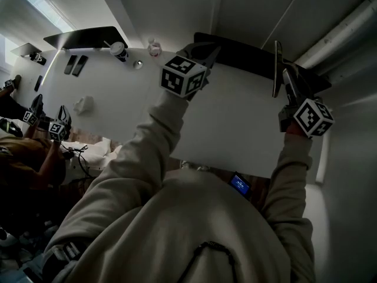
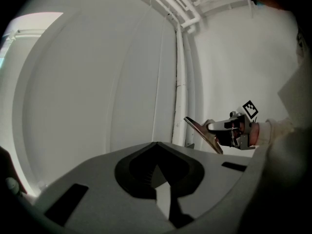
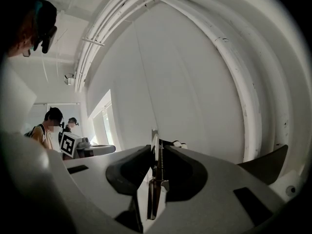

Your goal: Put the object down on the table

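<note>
Fingers of the right gripper (image 3: 156, 152) are clamped on a thin flat object (image 1: 277, 63), judged stiff and light and best gripped by its edge; those of the left gripper (image 2: 156, 144) are closed, empty.

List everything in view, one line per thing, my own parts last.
table: one, white, centre of head view.
plate: one, thin, brownish, clamped in the right gripper.
cup: one, white with dark lid, table's far left.
flat slabs: two, black, left of the cup.
crumpled thing: one, white, table's left side.
pipes: several, white, along the wall.
bystanders: two, background of right gripper view.
sweatshirt: one, grey, bottom of head view.
left gripper: one, grey, jaws shut, empty.
right gripper: one, grey, shut on the plate.
</note>
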The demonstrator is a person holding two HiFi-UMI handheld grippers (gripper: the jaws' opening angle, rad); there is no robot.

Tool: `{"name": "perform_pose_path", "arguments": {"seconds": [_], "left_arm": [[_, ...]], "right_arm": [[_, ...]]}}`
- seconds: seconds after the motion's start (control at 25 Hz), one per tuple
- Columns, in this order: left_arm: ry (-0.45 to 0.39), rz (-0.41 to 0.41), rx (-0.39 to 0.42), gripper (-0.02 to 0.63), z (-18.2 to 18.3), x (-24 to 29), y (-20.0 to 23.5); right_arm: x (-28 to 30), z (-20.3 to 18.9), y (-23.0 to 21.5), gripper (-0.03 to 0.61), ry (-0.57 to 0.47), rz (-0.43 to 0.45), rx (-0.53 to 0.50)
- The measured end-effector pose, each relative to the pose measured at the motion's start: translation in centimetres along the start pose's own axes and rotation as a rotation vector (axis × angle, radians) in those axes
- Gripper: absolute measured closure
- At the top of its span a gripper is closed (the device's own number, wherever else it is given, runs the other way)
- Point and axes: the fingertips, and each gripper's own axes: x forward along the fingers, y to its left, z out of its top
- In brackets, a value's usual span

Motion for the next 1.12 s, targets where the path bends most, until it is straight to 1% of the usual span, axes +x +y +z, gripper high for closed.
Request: {"name": "perform_pose_path", "arguments": {"seconds": [0.12,0.4,0.64,0.84,1.12], "left_arm": [[0.02,0.009,-0.011,0.618,-1.6,0.6,0.8],[0.055,0.019,-0.027,0.618,-4.1,0.5,0.4],[0.087,0.028,-0.06,0.618,-6.7,0.0,1.1],[0.116,0.025,-0.079,0.618,-8.9,-0.2,1.1],[0.145,0.033,-0.113,0.618,-11.3,0.3,1.3]], "right_arm": [[1.2,-1.6,-0.8,0.48,0.023,0.001,0.008],[1.1,-4.2,-1.5,0.48,0.06,0.008,0.033],[1.7,-6.3,-1.6,0.48,0.095,0.001,0.048],[1.9,-8.9,-1.6,0.48,0.125,-0.01,0.069],[2.3,-10.9,-2.4,0.482,0.151,-0.011,0.096]]}}
